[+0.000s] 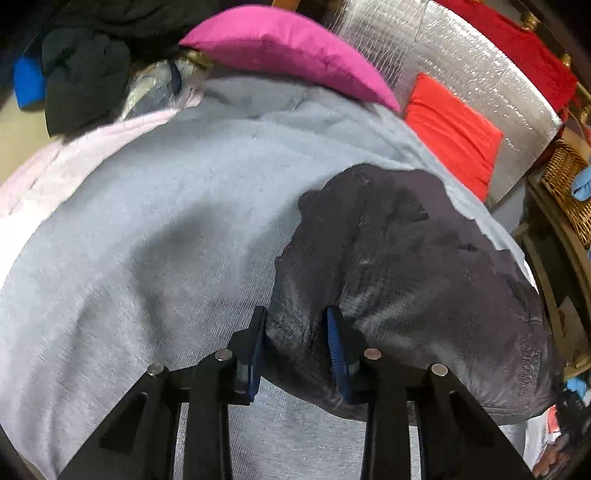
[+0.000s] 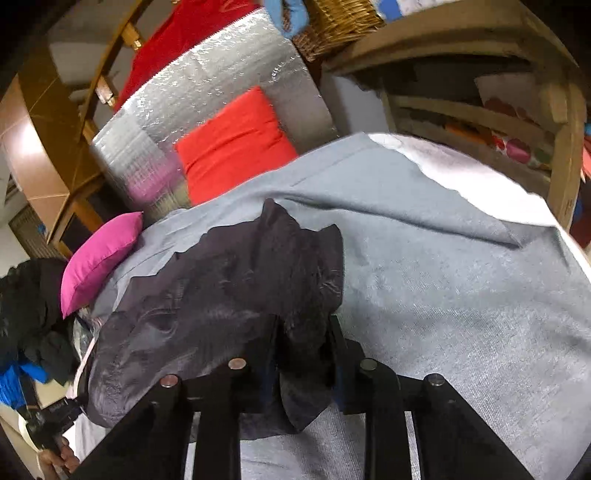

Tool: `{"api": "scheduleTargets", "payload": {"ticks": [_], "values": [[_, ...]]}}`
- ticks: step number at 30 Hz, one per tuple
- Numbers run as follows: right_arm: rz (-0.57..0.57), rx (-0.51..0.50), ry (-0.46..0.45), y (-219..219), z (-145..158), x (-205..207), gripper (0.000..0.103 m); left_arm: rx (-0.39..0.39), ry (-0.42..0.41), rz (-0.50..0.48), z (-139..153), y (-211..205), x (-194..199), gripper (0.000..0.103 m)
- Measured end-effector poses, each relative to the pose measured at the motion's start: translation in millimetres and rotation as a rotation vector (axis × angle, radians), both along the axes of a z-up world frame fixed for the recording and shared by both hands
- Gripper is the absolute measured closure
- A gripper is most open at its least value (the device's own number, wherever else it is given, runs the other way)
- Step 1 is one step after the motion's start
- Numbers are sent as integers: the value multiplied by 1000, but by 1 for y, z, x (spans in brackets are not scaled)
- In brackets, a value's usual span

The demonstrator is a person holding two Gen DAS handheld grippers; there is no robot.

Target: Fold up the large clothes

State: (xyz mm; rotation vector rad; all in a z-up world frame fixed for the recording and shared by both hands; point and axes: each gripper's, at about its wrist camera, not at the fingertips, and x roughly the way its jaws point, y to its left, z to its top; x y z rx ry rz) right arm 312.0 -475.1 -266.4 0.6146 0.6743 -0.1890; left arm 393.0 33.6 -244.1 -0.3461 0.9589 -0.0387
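Observation:
A dark purple-black garment (image 1: 406, 258) lies crumpled on a grey blanket (image 1: 166, 221) that covers the bed. In the left wrist view my left gripper (image 1: 295, 325) has the garment's near left edge bunched between its blue pads, and the cloth fills the gap. In the right wrist view the same garment (image 2: 229, 288) spreads to the left, and my right gripper (image 2: 303, 332) is shut on a thick fold of its near right corner. Below that grip the fold hangs over the grey blanket (image 2: 443, 277).
A pink pillow (image 1: 280, 48) and a red cushion (image 1: 450, 136) lie at the bed's far end against a silver foil mat (image 1: 461, 62). Black clothes (image 1: 85, 81) are piled at the far left. A wicker basket (image 2: 336, 26) and wooden shelves (image 2: 517, 110) stand beyond the bed.

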Motion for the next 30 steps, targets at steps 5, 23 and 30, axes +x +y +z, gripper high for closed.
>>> {"api": "scheduleTargets", "payload": {"ticks": [5, 23, 30], "values": [[-14, 147, 46, -13, -13, -3, 66, -31, 54, 67, -5, 16, -7, 35], [68, 311, -74, 1, 3, -60, 19, 322, -254, -88, 50, -44, -110, 26], [136, 268, -56, 20, 5, -49, 19, 360, -270, -132, 51, -57, -110, 26]]}}
